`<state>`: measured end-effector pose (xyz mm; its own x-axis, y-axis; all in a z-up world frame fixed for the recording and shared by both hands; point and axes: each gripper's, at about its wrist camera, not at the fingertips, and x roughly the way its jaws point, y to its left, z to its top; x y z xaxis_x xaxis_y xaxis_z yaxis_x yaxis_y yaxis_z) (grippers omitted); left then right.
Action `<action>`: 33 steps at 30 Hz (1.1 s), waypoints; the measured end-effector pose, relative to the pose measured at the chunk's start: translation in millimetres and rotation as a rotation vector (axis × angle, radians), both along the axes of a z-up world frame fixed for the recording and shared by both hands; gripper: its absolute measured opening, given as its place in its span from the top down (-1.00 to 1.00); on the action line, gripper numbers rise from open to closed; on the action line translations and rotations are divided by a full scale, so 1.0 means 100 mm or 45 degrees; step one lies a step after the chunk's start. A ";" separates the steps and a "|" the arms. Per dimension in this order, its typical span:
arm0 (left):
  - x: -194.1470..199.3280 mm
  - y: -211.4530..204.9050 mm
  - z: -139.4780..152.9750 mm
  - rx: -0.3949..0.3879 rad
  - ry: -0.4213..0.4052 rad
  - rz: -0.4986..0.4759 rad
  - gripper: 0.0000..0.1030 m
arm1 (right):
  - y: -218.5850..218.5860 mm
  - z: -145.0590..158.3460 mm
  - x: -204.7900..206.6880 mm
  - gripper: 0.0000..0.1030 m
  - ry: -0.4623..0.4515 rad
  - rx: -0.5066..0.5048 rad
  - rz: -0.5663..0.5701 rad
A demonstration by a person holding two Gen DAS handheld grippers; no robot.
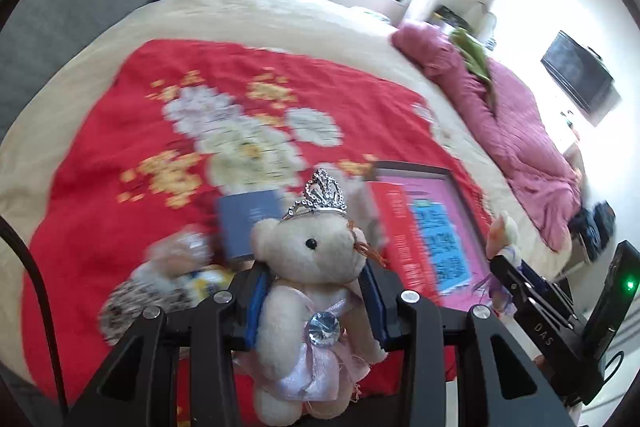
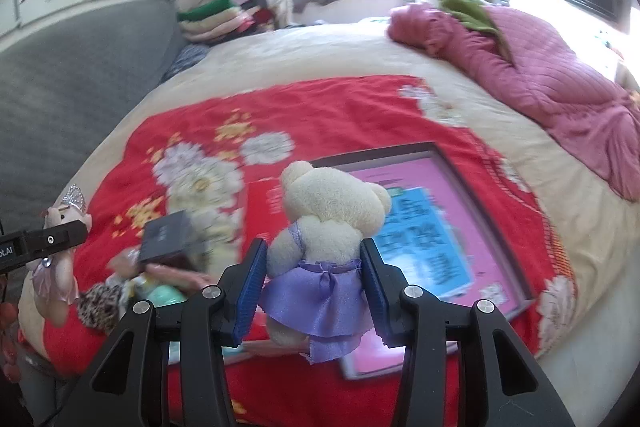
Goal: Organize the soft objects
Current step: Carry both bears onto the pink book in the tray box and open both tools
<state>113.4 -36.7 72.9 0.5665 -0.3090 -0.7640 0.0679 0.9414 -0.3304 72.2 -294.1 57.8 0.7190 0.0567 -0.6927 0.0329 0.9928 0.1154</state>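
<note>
A cream teddy bear in a pink dress with a silver tiara (image 1: 308, 275) hangs above the red floral bedspread (image 1: 120, 131), my left gripper (image 1: 316, 303) shut on its body. A second cream bear in a purple skirt (image 2: 324, 239) faces away from me, pinched at the waist by my right gripper (image 2: 316, 283). The tiara bear (image 2: 60, 251) shows again at the left of the right wrist view, held by the left gripper. The purple-skirt bear (image 1: 504, 239) peeks in at the right of the left wrist view.
A pink picture book (image 2: 424, 227), a red book (image 2: 264, 219) and a small dark book (image 2: 168, 235) lie on the bedspread. More soft toys (image 2: 120, 291) sit in a heap lower left. A crumpled pink quilt (image 2: 552, 75) lies right; folded clothes (image 2: 220, 15) are stacked behind.
</note>
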 end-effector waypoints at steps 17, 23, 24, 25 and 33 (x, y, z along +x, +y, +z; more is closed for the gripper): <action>0.45 -1.91 -0.17 0.000 0.033 -0.364 0.19 | -1.14 -0.26 -0.04 0.07 0.016 0.030 -0.173; 0.65 -2.38 -0.54 0.064 0.139 -0.419 0.19 | -1.26 -0.60 0.13 0.07 0.081 0.078 -0.183; 0.68 -2.45 -0.62 0.097 0.161 -0.420 0.20 | -1.28 -0.64 0.16 0.07 0.092 0.088 -0.190; 0.69 -2.49 -0.68 0.112 0.177 -0.426 0.20 | -1.29 -0.68 0.19 0.07 0.101 0.083 -0.192; 0.67 -2.65 -1.10 0.178 0.316 -0.464 0.20 | -1.33 -1.06 0.40 0.03 0.231 0.019 -0.174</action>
<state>180.2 -301.6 -37.3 0.2351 -0.3383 -0.9112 0.3376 0.9075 -0.2498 111.8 -426.9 -48.4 0.5846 -0.0213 -0.8110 0.1881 0.9760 0.1100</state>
